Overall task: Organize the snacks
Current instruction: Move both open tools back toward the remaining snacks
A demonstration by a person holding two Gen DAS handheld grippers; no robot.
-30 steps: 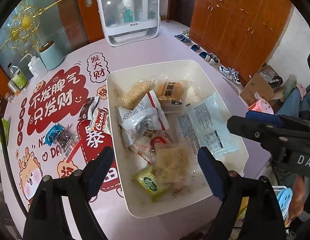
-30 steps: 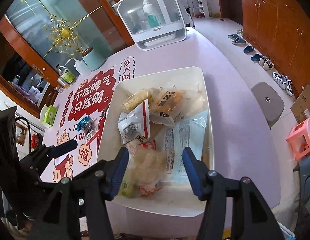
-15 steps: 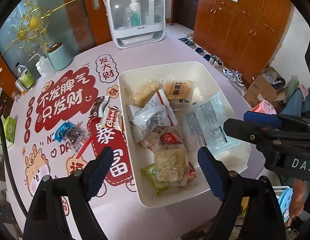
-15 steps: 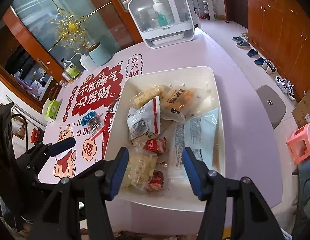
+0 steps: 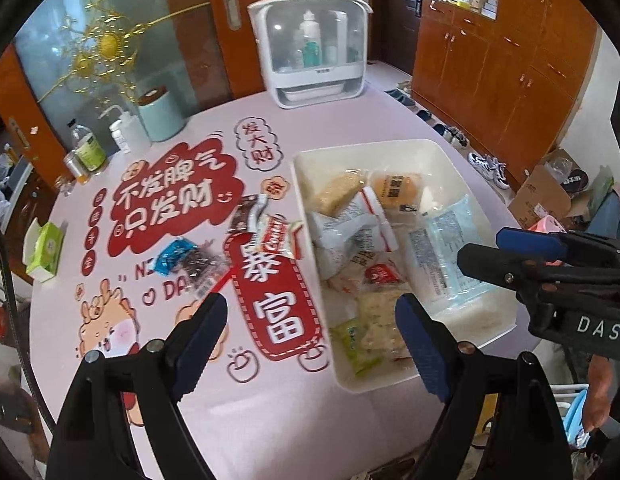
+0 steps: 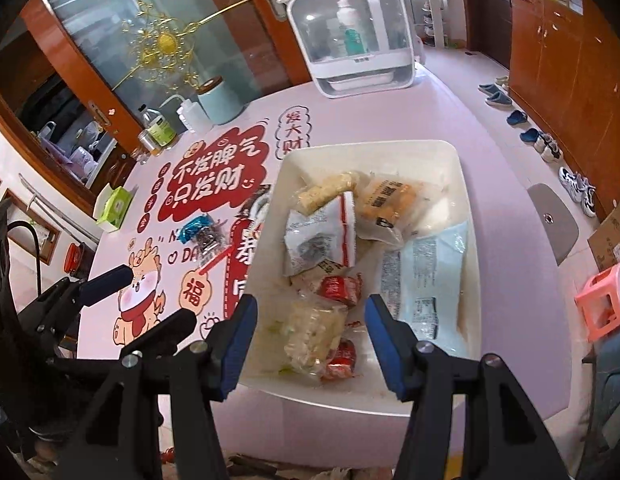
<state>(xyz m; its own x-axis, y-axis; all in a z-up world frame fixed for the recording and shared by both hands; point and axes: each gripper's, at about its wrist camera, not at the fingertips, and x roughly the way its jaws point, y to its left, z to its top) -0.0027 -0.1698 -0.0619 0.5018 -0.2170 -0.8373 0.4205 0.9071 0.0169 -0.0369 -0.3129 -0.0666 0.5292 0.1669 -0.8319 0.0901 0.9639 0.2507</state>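
Note:
A white tray on the pink table holds several snack packets; it also shows in the right wrist view. Loose on the table left of the tray lie a red-and-white packet, a dark brown packet and a blue packet with a clear dark one, the last also visible in the right wrist view. My left gripper is open and empty, above the table at the tray's near left corner. My right gripper is open and empty over the tray's near end.
A white storage box with bottles stands at the table's far edge. A teal canister, squeeze bottle and small bottles stand at the far left. A green tissue box sits at the left edge. Shoes, cabinets and a pink stool lie beyond.
Both grippers have pulled back and shifted left, so the tray sits further right in the left wrist view. Both stay open and empty. The snacks have not moved.

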